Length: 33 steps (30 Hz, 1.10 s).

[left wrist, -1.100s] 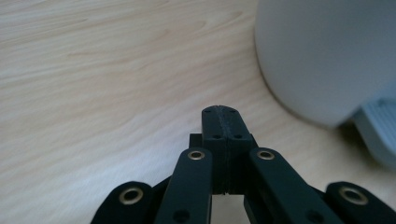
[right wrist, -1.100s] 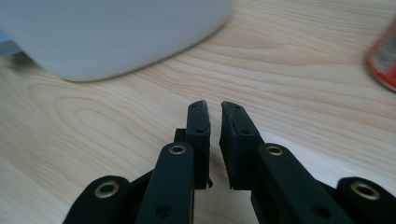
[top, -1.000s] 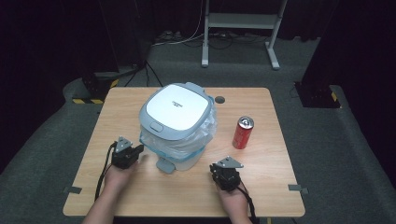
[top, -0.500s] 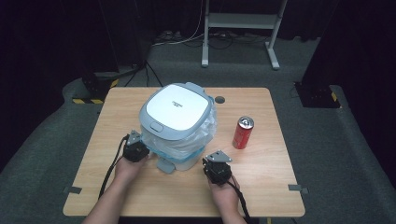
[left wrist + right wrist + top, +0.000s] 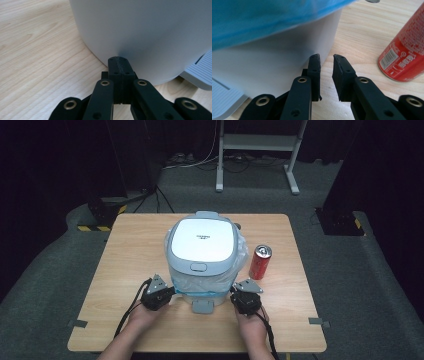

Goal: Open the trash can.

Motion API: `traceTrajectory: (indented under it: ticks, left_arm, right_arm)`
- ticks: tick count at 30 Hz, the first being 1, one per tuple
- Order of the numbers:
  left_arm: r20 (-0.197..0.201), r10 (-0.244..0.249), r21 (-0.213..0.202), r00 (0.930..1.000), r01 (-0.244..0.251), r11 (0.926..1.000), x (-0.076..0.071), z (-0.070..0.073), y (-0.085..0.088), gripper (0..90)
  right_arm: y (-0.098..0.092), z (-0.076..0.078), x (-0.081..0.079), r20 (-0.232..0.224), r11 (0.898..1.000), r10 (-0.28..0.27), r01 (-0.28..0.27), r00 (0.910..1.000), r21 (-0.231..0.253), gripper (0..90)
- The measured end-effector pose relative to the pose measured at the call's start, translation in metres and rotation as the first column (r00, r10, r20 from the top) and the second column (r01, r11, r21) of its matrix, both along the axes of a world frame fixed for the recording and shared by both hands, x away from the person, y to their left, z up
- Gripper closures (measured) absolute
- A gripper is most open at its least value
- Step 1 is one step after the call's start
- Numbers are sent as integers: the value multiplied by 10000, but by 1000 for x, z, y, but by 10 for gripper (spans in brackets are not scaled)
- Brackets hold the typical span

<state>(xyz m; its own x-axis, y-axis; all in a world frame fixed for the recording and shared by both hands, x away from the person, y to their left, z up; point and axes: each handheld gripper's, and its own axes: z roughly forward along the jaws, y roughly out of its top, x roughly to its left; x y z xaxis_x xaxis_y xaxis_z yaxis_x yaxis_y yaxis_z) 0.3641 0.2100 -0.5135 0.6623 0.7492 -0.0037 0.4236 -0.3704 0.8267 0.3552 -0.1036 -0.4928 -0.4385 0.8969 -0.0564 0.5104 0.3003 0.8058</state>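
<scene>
Bin walls are cut off in both tool views: in the left gripper view only a pale curved side of the pedal bin (image 5: pixel 140 32) is seen, with a corner of its grey ribbed pedal (image 5: pixel 200 75) at the right edge, and in the right gripper view the blurred blue liner (image 5: pixel 269 17) hides the upper wall. The red can (image 5: pixel 404 55) is cropped at the right edge there, and its print cannot be read. In the high view the bin (image 5: pixel 202 250) stands at the middle of the desk (image 5: pixel 130 245), lid shut, with the can (image 5: pixel 260 262) just beside it to the right. Both forearms come in from the bottom edge, and a tool is held low at each front corner of the bin. The left tool (image 5: pixel 119 62) is pressed closed with nothing between its jaws, the tips at the bin's base; whether they touch the wall cannot be told. The right tool (image 5: pixel 326 62) is parted by a narrow gap and holds nothing, its left jaw close to the bin wall. Compared with half a second ago, both tools are seen nearer the bin, drawn inward toward the pedal.
</scene>
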Motion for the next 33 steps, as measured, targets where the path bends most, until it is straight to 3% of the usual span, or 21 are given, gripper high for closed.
traceTrajectory:
  ticks: [4, 10, 15, 20, 23, 28, 33]
  left_arm:
    - [-23, 135, 61, 9999, -135, 9999, 0, -1, 1, 875]
    - [-107, 722, -48, 9973, -723, 9974, 5, -1, 13, 878]
    - [-237, 1368, -289, 9903, -1375, 9901, 13, -2, 27, 895]
    - [-328, 2008, -547, 9791, -2024, 9778, 25, -4, 37, 895]
    - [-401, 2089, -703, 9771, -2113, 9749, 29, -5, 40, 896]
    - [-425, 1950, -664, 9799, -1975, 9780, 29, -6, 41, 895]
    - [-500, 1981, -666, 9789, -2011, 9773, 27, -6, 41, 884]
  right_arm:
    - [5, 0, 0, 44, 9994, 123, -121, 9999, -321, 847]
    - [19, 1, 9, -62, 9985, 341, -343, 9994, -425, 851]
    - [40, 2, 21, 5, 9966, 474, -473, 9989, -681, 855]
    - [57, 2, 37, 60, 9942, 536, -528, 9985, -936, 865]
    - [63, 3, 44, 73, 9935, 465, -455, 9989, -1044, 861]
    - [61, 2, 49, 15, 9957, 444, -441, 9990, -820, 827]
    - [55, 2, 49, -64, 9980, 393, -395, 9992, -494, 707]
